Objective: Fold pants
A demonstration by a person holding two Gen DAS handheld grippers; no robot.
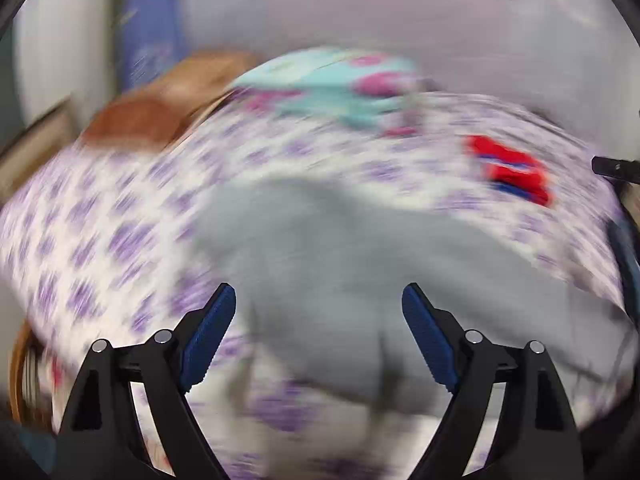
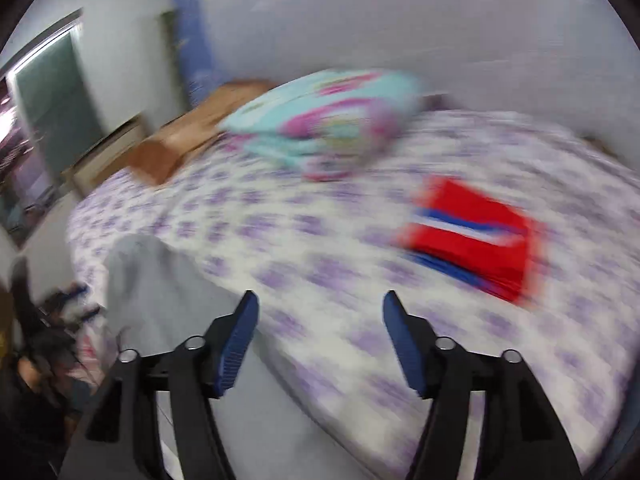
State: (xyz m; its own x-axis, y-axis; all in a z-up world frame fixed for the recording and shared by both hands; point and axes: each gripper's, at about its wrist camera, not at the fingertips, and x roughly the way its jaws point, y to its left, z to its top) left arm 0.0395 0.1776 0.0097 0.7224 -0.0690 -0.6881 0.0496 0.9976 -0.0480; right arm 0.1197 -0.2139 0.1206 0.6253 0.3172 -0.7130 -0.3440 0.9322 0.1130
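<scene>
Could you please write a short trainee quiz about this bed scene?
1. True or false: the left hand-held gripper is clamped on the grey pants.
2. Which item lies nearest the red cloth? A) pillow B) wooden box C) door
3. Fill in: the bedsheet is white with ______ flowers.

Key:
1. False; its jaws stand apart with nothing pressed between them, the pants lying beyond.
2. A.
3. Purple.
</scene>
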